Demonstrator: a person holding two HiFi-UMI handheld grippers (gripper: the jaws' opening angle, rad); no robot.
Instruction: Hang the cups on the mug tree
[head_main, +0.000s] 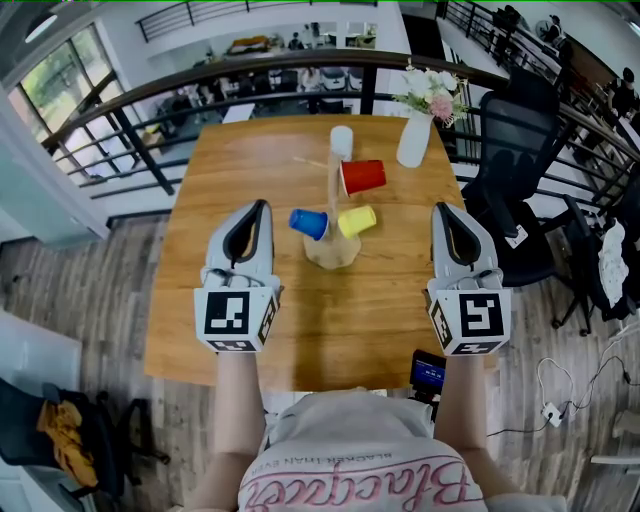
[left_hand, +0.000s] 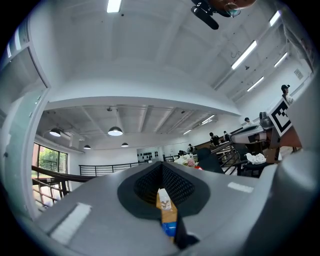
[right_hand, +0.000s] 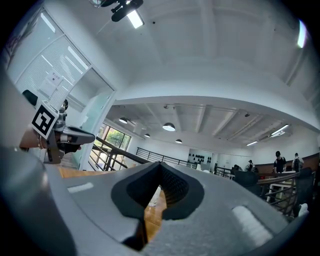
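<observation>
A wooden mug tree (head_main: 332, 245) stands at the middle of the wooden table (head_main: 230, 150). A red cup (head_main: 362, 176), a yellow cup (head_main: 356, 221) and a blue cup (head_main: 309, 223) hang on its pegs, and a white cup (head_main: 341, 142) sits at its top. My left gripper (head_main: 258, 207) hovers over the table just left of the tree, shut and empty. My right gripper (head_main: 443, 209) is level with it on the tree's right, also shut and empty. In the left gripper view, a sliver of the blue cup (left_hand: 169, 228) shows through the gap of the shut jaws.
A white vase of flowers (head_main: 415, 135) stands at the table's far right corner. A dark phone (head_main: 428, 371) lies at the near edge by my right arm. A black office chair (head_main: 515, 150) is right of the table, and a railing (head_main: 150, 90) runs behind it.
</observation>
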